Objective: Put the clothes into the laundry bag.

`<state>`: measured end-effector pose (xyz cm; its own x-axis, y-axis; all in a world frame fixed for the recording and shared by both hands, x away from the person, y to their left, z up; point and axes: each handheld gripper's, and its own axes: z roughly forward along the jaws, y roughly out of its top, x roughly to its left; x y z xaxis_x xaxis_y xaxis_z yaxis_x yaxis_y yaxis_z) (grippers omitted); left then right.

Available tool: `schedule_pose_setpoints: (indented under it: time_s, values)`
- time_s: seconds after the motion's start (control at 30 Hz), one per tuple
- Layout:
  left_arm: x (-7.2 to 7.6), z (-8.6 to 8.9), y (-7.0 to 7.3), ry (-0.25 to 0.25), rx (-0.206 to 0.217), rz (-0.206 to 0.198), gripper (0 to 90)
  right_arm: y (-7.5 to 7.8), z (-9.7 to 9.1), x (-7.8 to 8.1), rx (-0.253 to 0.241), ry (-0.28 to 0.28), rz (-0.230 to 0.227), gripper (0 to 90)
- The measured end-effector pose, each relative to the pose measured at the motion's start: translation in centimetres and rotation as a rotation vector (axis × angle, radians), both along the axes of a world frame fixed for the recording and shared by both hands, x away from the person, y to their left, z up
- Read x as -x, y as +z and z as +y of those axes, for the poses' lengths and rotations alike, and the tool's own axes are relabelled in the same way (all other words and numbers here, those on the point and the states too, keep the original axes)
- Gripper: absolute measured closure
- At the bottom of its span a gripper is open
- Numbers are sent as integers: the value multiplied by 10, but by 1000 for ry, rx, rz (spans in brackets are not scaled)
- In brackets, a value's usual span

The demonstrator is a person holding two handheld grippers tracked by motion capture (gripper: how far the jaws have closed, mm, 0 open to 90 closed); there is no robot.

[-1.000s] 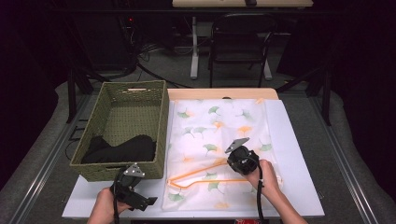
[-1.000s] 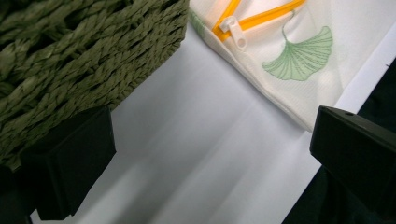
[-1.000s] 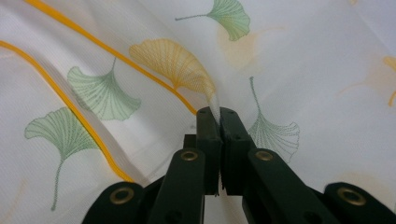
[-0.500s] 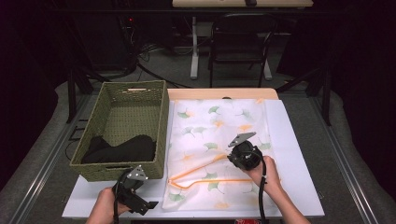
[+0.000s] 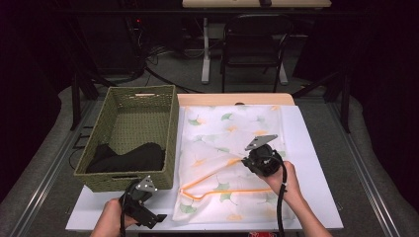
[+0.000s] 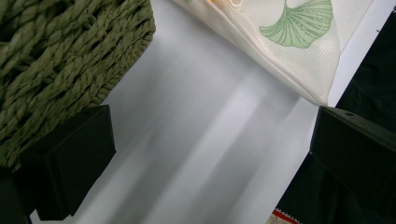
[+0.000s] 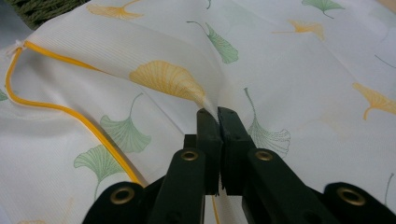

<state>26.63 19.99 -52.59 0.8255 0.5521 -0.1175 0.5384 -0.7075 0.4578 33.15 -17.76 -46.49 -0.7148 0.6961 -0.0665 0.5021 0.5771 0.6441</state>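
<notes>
- The mesh laundry bag [image 5: 232,148] lies flat at centre frame on the counter [image 5: 316,163], right of the basket [image 5: 133,123].
- The right gripper [image 7: 217,112] pinches its upper layer, fingers closed on the fabric.
- The left gripper [image 5: 143,205], lower left, has its fingers apart and empty.
- Step in hand, seemingly: lifting the bag's mouth open.
- Next: hold the opening for the dark clothes [image 5: 131,158].

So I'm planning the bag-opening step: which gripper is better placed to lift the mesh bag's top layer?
Right. The right gripper is shut on a pinch of the mesh bag near its orange zipper; the left gripper rests open by the basket, off the fabric.
</notes>
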Motion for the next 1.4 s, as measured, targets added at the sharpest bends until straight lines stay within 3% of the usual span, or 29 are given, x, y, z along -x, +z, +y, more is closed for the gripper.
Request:
schedule_pose_setpoints:
  time_s: [0.5, 0.73, 1.3, 1.4]
  values:
    - [5, -9, 10, -71, -47, 43, 2, -9, 2, -2, 21, 17, 20, 884]
    - [2, -8, 29, -84, -60, 16, 2, -10, 0, -2, 18, 10, 22, 884]
    - [-16, -3, 74, -155, -111, 2, 2, -10, -5, -3, 10, -8, 12, 884]
    - [-20, -2, 79, -174, -91, 34, 2, -10, -6, -4, 8, -9, 12, 884]
